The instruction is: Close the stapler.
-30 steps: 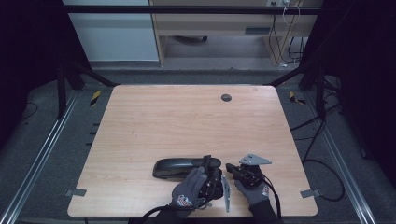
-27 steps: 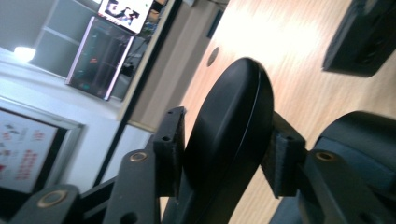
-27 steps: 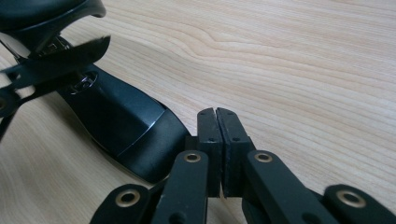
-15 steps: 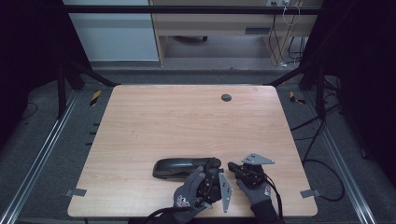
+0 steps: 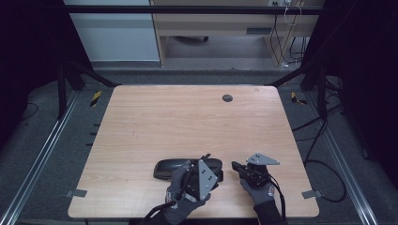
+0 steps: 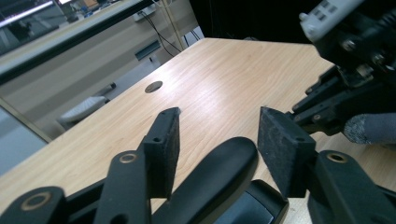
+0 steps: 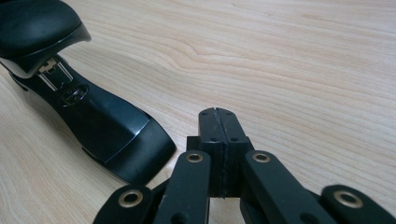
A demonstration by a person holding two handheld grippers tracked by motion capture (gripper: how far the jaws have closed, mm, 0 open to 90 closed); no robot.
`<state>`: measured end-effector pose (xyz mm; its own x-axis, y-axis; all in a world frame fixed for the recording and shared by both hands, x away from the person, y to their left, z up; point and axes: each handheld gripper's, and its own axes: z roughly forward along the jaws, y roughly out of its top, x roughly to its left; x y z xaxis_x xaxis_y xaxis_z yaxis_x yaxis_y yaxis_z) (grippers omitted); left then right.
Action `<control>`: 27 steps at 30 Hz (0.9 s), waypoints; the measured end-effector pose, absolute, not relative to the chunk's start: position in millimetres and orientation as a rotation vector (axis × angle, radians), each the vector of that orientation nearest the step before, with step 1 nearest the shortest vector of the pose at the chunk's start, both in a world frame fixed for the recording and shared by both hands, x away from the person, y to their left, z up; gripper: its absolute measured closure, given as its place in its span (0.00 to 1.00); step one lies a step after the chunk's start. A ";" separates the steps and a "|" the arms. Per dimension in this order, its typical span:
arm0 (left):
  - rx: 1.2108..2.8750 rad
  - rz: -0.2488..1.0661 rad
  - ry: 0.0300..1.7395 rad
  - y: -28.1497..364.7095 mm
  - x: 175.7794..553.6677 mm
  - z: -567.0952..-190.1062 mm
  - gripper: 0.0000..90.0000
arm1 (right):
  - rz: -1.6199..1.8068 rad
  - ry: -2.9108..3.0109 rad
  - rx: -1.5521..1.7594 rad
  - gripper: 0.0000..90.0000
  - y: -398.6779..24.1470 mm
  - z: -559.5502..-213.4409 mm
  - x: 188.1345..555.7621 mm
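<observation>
A black stapler (image 5: 165, 168) lies on its side near the front of the wooden table (image 5: 187, 122). My left gripper (image 5: 208, 163) hovers over its right end with the grey plate turned up toward the camera. In the left gripper view the stapler's top arm (image 6: 219, 172) runs between the jaws of my left gripper (image 6: 217, 126); the jaws have just been closing a little, and the pads stand apart from it. Just right of the stapler (image 7: 102, 126), my right gripper (image 5: 235, 165) rests low on the table, shut (image 7: 217, 114) on nothing.
A round cable hole (image 5: 227, 98) sits at the table's far middle. The front edge runs just below both hands. Cables (image 5: 324, 164) trail on the floor to the right, and a pale desk (image 5: 211, 28) stands beyond the table.
My left gripper has risen above the stapler and tipped, so its grey plate now faces up. The stapler and the right gripper have kept still.
</observation>
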<state>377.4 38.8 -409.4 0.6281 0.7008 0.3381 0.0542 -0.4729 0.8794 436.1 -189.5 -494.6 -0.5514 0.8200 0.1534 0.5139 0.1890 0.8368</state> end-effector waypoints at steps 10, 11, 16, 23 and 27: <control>1.854 0.788 0.702 77.6 387.4 -397.9 0.67 | 1.309 2.132 1.262 1.00 -189.8 -491.6 434.8; 1.851 0.784 0.712 81.6 388.3 -397.7 0.67 | 1.314 2.128 1.255 1.00 -189.7 -490.8 434.8; 1.837 0.773 0.759 95.7 391.9 -399.3 0.70 | 1.323 2.126 1.244 1.00 -188.7 -489.6 434.5; 1.808 0.776 0.844 124.4 400.1 -403.9 0.72 | 1.344 2.108 1.234 1.00 -188.0 -485.9 434.8; 1.800 0.772 0.886 141.0 406.1 -407.9 0.72 | 1.344 2.109 1.225 1.00 -187.6 -483.9 434.9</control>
<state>406.1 141.0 -407.9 0.5378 0.8345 0.1200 0.2335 -0.2842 0.9299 434.9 -187.6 -483.9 -0.5621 0.8140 0.1463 0.4763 0.1740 0.8619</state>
